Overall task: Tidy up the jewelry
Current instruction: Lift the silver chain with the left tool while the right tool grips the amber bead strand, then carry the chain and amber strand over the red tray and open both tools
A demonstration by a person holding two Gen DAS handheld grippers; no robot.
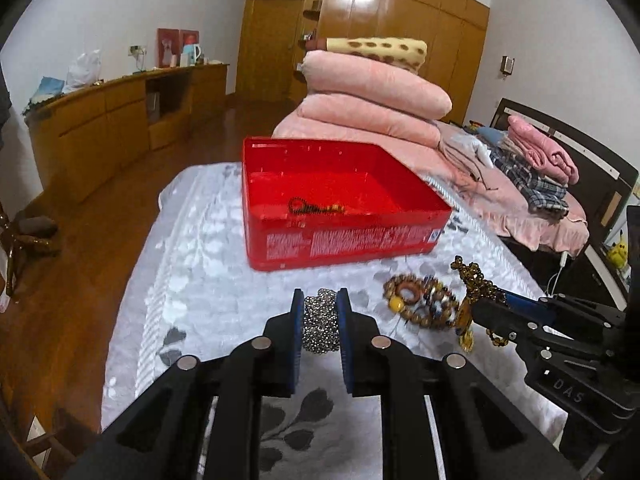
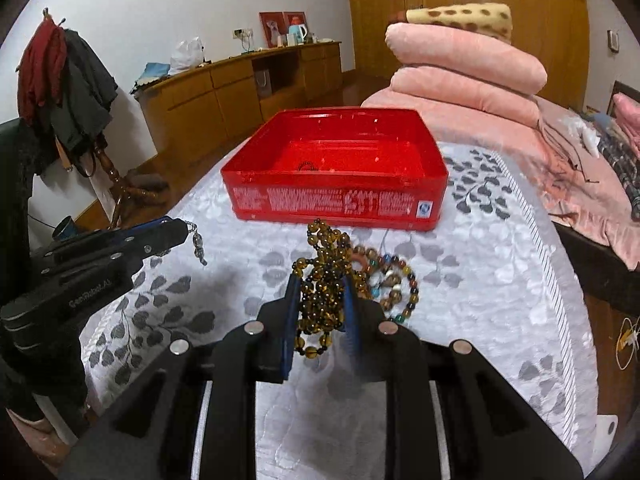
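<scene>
Nearest the left wrist camera, the left gripper (image 1: 319,320) has its jaws pinched on a bunched silver chain (image 1: 320,322), which fills the narrow gap between the blue pads. In the right wrist view, the right gripper (image 2: 320,304) likewise has its jaws clamped on a tangle of amber beads (image 2: 322,280), with one loop hanging below the pads and another rising above them toward the tin. Both loads look lifted off the grey-leaf bedspread (image 2: 500,280), so the step in hand seems to be carrying them to the container. To do it well, each grip should stay firm, since a chain or a bead string slips out easily once the pads ease. The dangling amber loop sits just beside the multicoloured bead bracelets (image 2: 394,280) lying on the cover and could snag them, so a clean rise before travelling forward is wise. Further on stands the red tin (image 2: 336,184), open, with a dark beaded piece (image 1: 316,206) already on its floor. Each gripper should clear the near wall, stop above the interior, and only then let go, one after the other so the strands do not knot. Beyond the tin lies a stack of pink quilts (image 1: 376,92).
</scene>
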